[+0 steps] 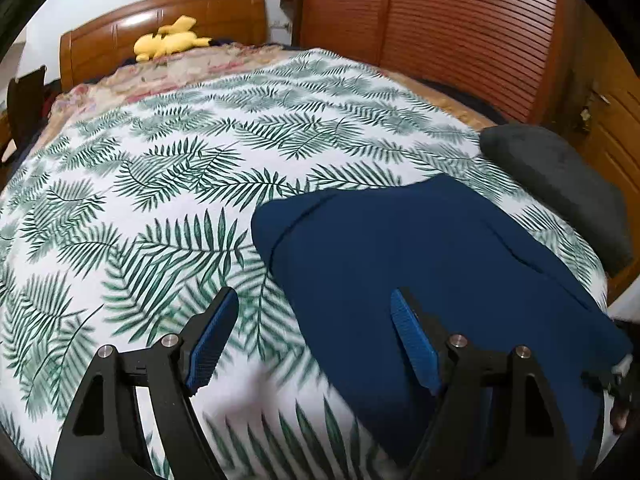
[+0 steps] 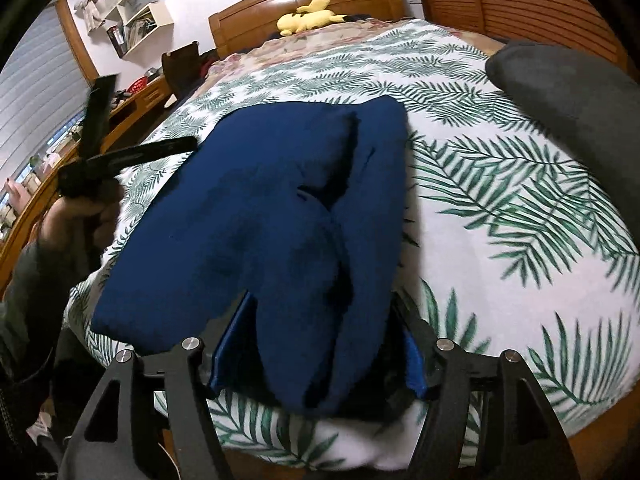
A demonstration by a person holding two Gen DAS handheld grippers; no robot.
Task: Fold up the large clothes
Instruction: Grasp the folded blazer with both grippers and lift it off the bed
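A navy blue garment [image 1: 420,248] lies partly folded on the leaf-print bedspread [image 1: 160,184], near the bed's front edge. My left gripper [image 1: 316,332] is open and empty, hovering above the garment's left edge. In the right wrist view the garment [image 2: 272,200] fills the middle. My right gripper [image 2: 324,340] straddles a thick folded end of the garment; its fingers are wide apart and the cloth lies between them. The left gripper [image 2: 116,140] shows there too, raised at the left, held by a hand.
A dark grey pillow [image 1: 560,184] lies at the bed's right edge, also in the right wrist view [image 2: 572,92]. A yellow plush toy [image 1: 168,40] sits by the wooden headboard [image 1: 160,20]. A louvred wardrobe [image 1: 440,32] stands on the right. A desk and wall shelves [image 2: 136,12] are on the left.
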